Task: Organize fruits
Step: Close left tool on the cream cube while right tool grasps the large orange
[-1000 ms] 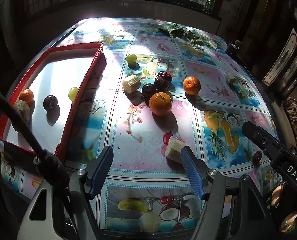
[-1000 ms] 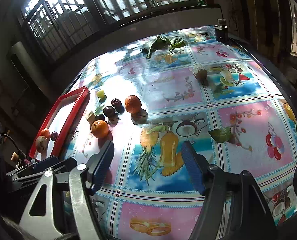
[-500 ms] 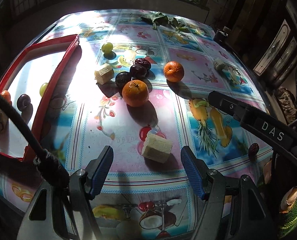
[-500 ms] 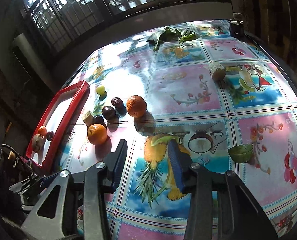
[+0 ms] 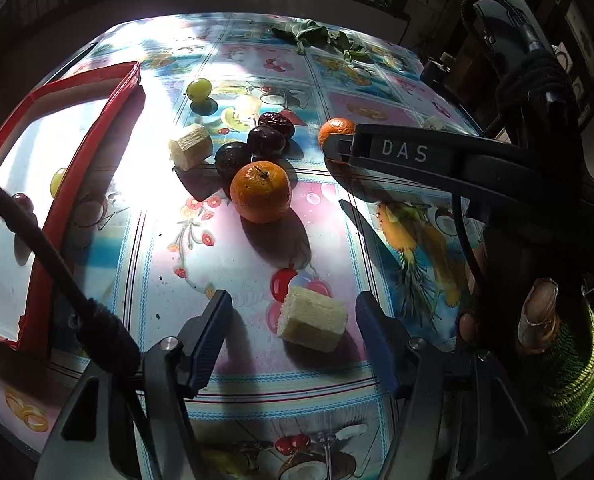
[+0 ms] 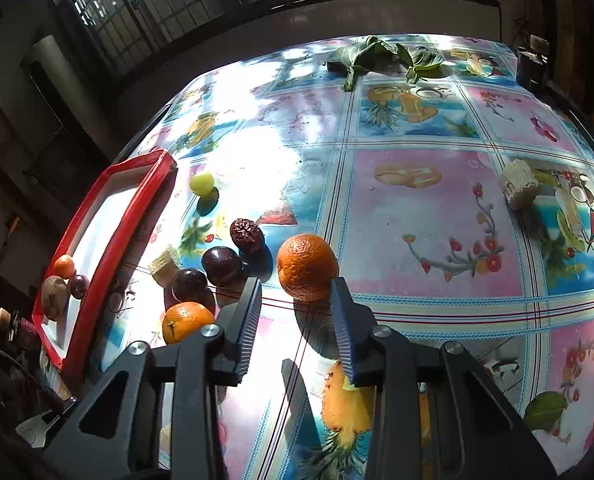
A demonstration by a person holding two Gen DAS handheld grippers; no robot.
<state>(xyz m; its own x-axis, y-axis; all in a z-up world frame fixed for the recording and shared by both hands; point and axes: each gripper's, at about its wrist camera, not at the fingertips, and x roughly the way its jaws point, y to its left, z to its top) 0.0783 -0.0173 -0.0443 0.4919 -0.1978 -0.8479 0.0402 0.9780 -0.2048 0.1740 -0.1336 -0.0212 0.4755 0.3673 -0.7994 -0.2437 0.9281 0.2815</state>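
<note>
My left gripper (image 5: 293, 322) is open, its jaws on either side of a pale sugarcane chunk (image 5: 312, 318) on the tablecloth. My right gripper (image 6: 295, 298) is open and half narrowed, its tips just short of an orange (image 6: 307, 266); that orange also shows in the left wrist view (image 5: 336, 130), partly behind the right gripper's finger. A second orange (image 5: 261, 191) (image 6: 187, 320), two dark plums (image 5: 233, 159) (image 5: 267, 141), a wrinkled date (image 6: 247, 234), another cane chunk (image 5: 191, 147) and a green grape (image 5: 199, 89) lie in a cluster. The red tray (image 6: 109, 248) at left holds several fruits.
Green leaves (image 6: 371, 58) lie at the far edge. Another pale chunk (image 6: 517, 185) sits at the right, a small green leaf (image 6: 545, 410) near the right front. A dark small box (image 6: 531, 65) stands at the far right corner. A window grille is beyond.
My left gripper has moved forward until the cane chunk lies between its jaws. My right gripper has narrowed and advanced left toward the orange.
</note>
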